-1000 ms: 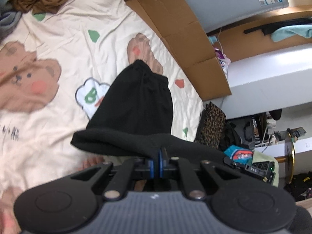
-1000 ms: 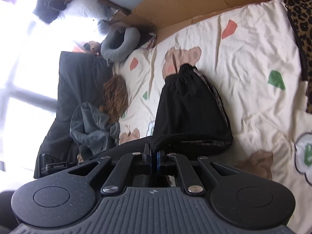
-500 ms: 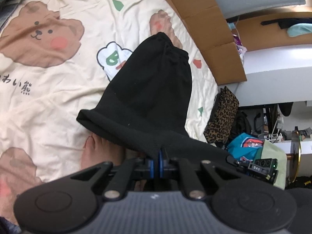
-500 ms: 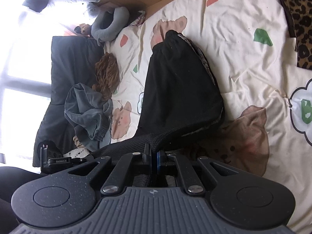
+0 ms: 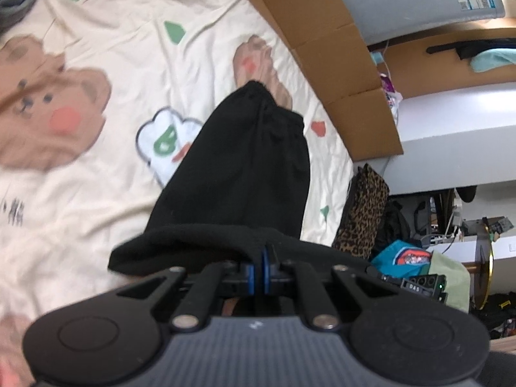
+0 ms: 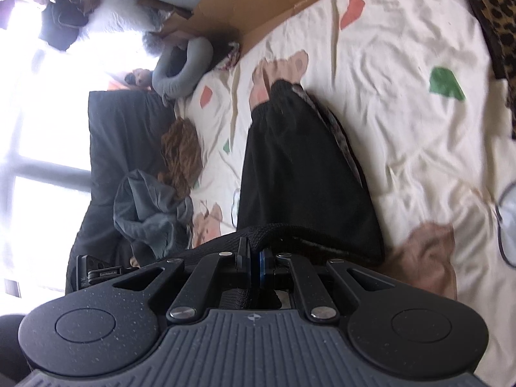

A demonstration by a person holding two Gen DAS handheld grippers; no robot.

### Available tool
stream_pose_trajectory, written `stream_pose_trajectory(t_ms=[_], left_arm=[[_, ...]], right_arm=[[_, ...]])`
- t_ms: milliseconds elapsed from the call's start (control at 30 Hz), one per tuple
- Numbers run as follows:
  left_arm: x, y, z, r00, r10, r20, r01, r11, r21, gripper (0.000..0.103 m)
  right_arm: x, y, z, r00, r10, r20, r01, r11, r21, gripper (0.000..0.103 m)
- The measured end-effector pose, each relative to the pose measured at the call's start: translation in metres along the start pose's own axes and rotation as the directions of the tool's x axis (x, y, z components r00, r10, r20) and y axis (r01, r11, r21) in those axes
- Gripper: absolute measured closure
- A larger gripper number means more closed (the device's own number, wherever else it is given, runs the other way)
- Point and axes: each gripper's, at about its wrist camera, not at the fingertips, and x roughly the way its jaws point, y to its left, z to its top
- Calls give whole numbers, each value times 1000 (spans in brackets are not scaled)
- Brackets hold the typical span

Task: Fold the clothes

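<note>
A black garment [image 5: 245, 167] with a gathered far end lies lengthwise on the cream bear-print bedsheet [image 5: 96, 74]. It also shows in the right wrist view [image 6: 296, 174]. My left gripper [image 5: 261, 258] is shut on the garment's thick near hem, held just above the sheet. My right gripper [image 6: 254, 254] is shut on the same hem at its other side. The hem hangs between the two grippers and folds over the garment's body.
Flattened cardboard [image 5: 325, 48] lines the bed's far edge. A leopard-print cloth [image 5: 364, 206] hangs at the bed's side. A brown garment [image 6: 180, 154], a grey-blue garment [image 6: 148, 213] and a grey neck pillow [image 6: 183, 67] lie beside a dark cushion near the window.
Both grippers have carried the hem back over the garment toward its far end and lower, after a brief pull-back half a second ago. Their grip has not changed.
</note>
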Motion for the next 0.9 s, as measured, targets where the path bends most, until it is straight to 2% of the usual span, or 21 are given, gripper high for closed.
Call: stream_pose_trajectory(t_ms=[167,400,700,900], left_arm=[[17,-1,32,1000,-1,12,1,1000,23,97],[47,20,63,1000,24,2,-24,1000,-7,97],[83,41,92,1000,26,-3,-27,999,-34,97],[98,53,106,999,34,37,-33,999,-26,97]], right_arm=[[17,-3,28,1000,7,27,-7,1000,-11,100],[50,-17,59,999,-26,34,27,1000,-5,100],[82,-42,82,996,-79,35,79,997,23,100],[96,-53,92,993,-111,29,110,994,21,100]])
